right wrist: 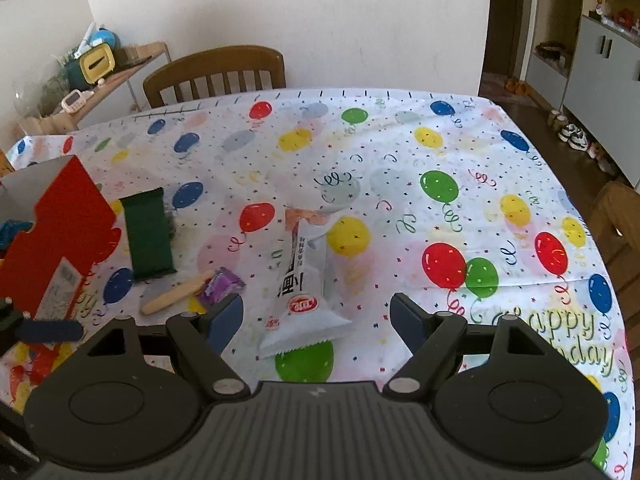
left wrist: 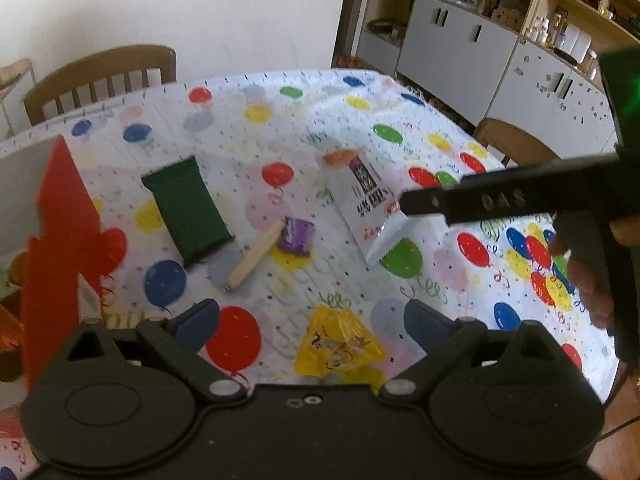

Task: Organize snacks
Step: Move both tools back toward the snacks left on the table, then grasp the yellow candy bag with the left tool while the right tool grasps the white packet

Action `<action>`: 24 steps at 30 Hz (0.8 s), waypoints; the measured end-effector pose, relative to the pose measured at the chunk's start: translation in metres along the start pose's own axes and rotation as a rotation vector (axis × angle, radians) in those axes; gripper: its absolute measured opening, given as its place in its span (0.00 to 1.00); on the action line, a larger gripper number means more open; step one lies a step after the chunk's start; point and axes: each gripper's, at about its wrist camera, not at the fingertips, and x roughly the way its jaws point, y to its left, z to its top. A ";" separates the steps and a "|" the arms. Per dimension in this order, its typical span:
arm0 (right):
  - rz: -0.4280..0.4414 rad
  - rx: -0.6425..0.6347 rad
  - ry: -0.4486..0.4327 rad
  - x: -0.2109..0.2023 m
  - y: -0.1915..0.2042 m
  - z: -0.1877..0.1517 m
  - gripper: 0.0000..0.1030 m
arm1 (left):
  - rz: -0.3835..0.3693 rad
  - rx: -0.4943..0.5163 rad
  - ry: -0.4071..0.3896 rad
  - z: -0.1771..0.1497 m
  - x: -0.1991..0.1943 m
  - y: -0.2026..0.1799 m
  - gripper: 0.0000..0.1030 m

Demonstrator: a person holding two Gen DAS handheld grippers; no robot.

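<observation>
A yellow snack packet (left wrist: 340, 342) lies on the balloon tablecloth (left wrist: 248, 140), between the wide-apart fingers of my left gripper (left wrist: 312, 324), and the pads do not touch it. A long white packet (right wrist: 306, 280) lies lengthwise with its serrated near end between the fingers of my right gripper (right wrist: 318, 318), which is open too. In the left wrist view one right finger (left wrist: 424, 200) hovers over the white packet (left wrist: 360, 204). To the left lie a dark green packet (left wrist: 186, 210), a beige stick-shaped snack (left wrist: 254, 256) and a purple candy (left wrist: 296, 236).
An open red box (right wrist: 52, 240) stands at the table's left edge with its flap raised. Wooden chairs (right wrist: 216, 72) stand at the far side and the right. White cabinets (left wrist: 460, 48) line the room on the right. The tablecloth (right wrist: 400, 140) is bare at the far right.
</observation>
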 end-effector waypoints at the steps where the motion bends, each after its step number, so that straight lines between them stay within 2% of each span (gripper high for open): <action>1: -0.003 -0.003 0.007 0.004 0.000 0.001 0.78 | -0.001 -0.002 0.009 -0.001 0.004 -0.001 0.93; 6: 0.002 0.001 0.038 0.025 0.000 0.008 0.78 | -0.012 -0.007 0.056 -0.005 0.020 -0.004 0.87; 9: 0.004 -0.006 0.054 0.036 0.003 0.011 0.78 | -0.033 -0.005 0.082 -0.006 0.028 -0.007 0.79; 13: -0.003 -0.017 0.063 0.048 0.007 0.015 0.78 | -0.045 0.010 0.107 -0.006 0.037 -0.012 0.74; 15: 0.000 -0.019 0.071 0.053 0.008 0.016 0.72 | -0.049 0.018 0.117 -0.006 0.040 -0.013 0.72; 18: 0.000 -0.024 0.075 0.059 0.011 0.019 0.70 | -0.054 0.020 0.131 -0.006 0.045 -0.013 0.67; 24: -0.001 -0.026 0.085 0.067 0.011 0.019 0.52 | -0.061 0.025 0.152 -0.007 0.050 -0.013 0.56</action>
